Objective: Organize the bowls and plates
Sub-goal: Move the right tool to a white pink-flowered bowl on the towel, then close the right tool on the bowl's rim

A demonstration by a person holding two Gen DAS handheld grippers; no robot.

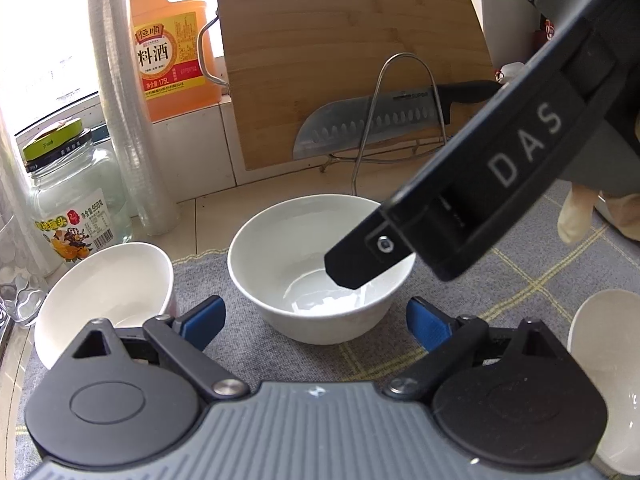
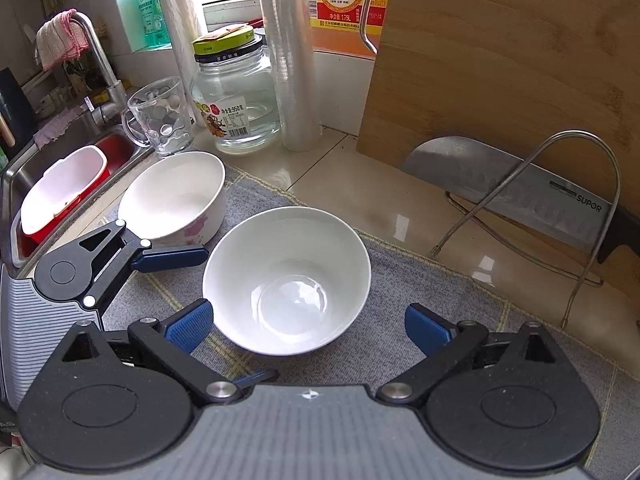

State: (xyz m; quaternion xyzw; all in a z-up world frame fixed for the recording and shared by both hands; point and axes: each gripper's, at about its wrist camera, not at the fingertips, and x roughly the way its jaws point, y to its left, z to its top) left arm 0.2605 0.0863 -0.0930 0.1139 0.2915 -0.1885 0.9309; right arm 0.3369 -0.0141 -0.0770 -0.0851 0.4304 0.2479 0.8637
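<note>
A plain white bowl [image 1: 320, 276] [image 2: 288, 280] stands upright on the grey checked mat [image 1: 500, 280] [image 2: 420, 320]. My left gripper [image 1: 316, 322] is open and empty just short of it. My right gripper [image 2: 308, 326] is open and empty, its blue fingers on either side of the bowl's near wall. In the left wrist view the right gripper's black finger [image 1: 360, 260] reaches over the bowl's right rim. A second white bowl with pink flowers [image 1: 104, 292] [image 2: 176, 196] sits to the left. A third white dish [image 1: 608, 380] shows at the right edge.
A bamboo cutting board [image 1: 344, 60] [image 2: 512, 64] leans on the wall behind a wire rack [image 1: 400, 120] [image 2: 560, 208] holding a cleaver [image 1: 368, 124] [image 2: 520, 192]. A glass jar [image 1: 76, 200] [image 2: 236, 100], stacked plastic cups [image 1: 124, 120], a cooking wine jug [image 1: 172, 40], a glass mug [image 2: 160, 116] and the sink [image 2: 60, 184] stand left.
</note>
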